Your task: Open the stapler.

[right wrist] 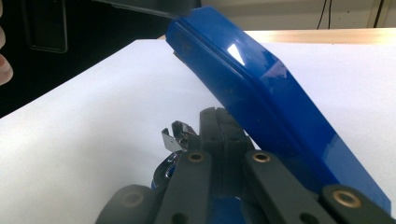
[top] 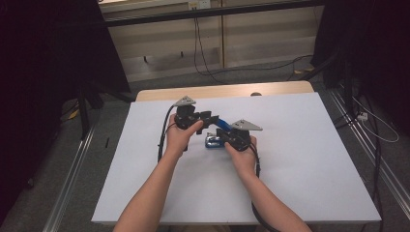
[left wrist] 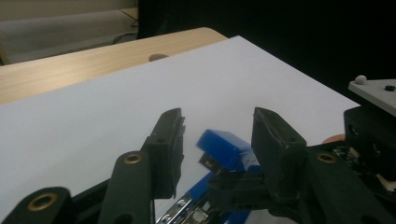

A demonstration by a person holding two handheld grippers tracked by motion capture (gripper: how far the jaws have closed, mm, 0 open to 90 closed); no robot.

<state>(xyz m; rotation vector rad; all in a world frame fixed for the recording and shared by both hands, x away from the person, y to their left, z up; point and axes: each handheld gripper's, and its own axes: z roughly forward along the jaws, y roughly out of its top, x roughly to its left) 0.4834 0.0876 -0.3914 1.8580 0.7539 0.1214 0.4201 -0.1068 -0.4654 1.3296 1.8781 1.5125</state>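
White-covered desk (top: 300, 159), wood edge at 12 o'clock. Left tool (left wrist: 217, 126) sits part open, its jaws either side of the raised blue stapler (left wrist: 224, 148) top, pads not touching it. Right tool (right wrist: 219, 140), at 4 o'clock from the left one in the high view, is clamped shut on the stapler's lower part, blue lid tilted up. Stapler at desk centre.

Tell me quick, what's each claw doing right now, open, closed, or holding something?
Left claw: open, its jaws on either side of the blue stapler tip, not pressing it.
Right claw: closed on the stapler's lower part, its blue top arm lifted.
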